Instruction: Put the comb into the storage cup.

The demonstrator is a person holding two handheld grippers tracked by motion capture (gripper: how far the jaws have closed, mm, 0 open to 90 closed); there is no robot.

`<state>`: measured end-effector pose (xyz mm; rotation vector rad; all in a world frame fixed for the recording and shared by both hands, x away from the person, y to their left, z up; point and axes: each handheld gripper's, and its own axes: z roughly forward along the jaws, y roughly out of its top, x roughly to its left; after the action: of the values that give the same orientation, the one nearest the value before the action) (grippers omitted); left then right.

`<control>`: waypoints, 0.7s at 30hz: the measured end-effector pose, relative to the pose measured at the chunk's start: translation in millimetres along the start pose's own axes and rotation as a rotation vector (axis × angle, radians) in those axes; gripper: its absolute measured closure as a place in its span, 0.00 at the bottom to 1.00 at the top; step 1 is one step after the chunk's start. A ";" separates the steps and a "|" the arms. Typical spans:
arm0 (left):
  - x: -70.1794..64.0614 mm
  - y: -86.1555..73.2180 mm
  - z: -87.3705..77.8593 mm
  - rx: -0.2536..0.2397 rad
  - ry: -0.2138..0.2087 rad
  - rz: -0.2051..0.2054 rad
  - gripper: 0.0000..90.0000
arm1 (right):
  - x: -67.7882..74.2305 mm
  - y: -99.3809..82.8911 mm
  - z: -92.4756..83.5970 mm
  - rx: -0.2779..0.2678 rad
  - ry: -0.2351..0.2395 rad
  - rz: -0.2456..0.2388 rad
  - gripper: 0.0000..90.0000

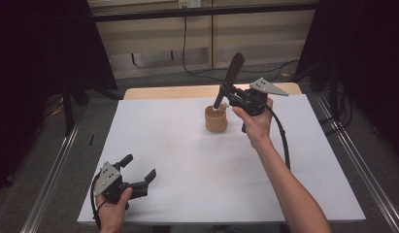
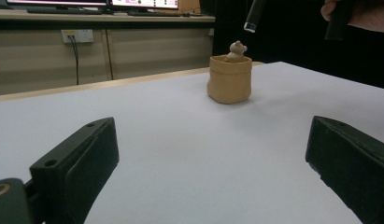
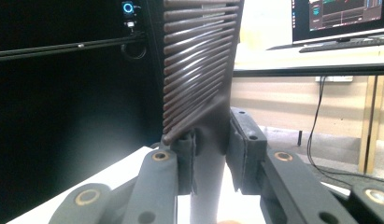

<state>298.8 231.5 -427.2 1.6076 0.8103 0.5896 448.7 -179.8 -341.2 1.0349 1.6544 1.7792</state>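
**Black comb held over the tan pot**

My right gripper (image 1: 225, 92), at upper centre of the frame, is clamped on a comb (image 1: 229, 77), its handle end just above the pot (image 1: 216, 120). My left gripper (image 1: 139, 169) rests at lower left, jaws wide apart and holding nothing.

Right gripper (image 3: 211, 158) clamped on the neck of a dark comb (image 3: 199, 70), jaws pressed to either side, ribbed teeth rising upright above them and the handle running down between the jaw arms. Behind: white table (image 3: 129, 170) low at centre, black backdrop at left, lit monitor (image 3: 337, 18) and keyboard (image 3: 341, 44) on a shelf top right, black cable (image 3: 316, 116) hanging before pale panels.
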 end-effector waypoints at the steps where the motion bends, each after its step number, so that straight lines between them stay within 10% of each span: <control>1: 0.6 0.3 -0.2 0.002 -0.008 -0.012 0.03 | -0.9 0.3 2.1 0.000 -0.003 -0.007 0.81; 21: -2.1 -0.5 -2.0 -0.005 -0.008 -0.048 0.04 | -5.3 -11.4 18.9 0.045 -0.022 -0.064 0.81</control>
<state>295.8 231.2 -427.2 1.5807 0.8386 0.5500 465.4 -170.9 -353.9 1.0062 1.7023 1.6918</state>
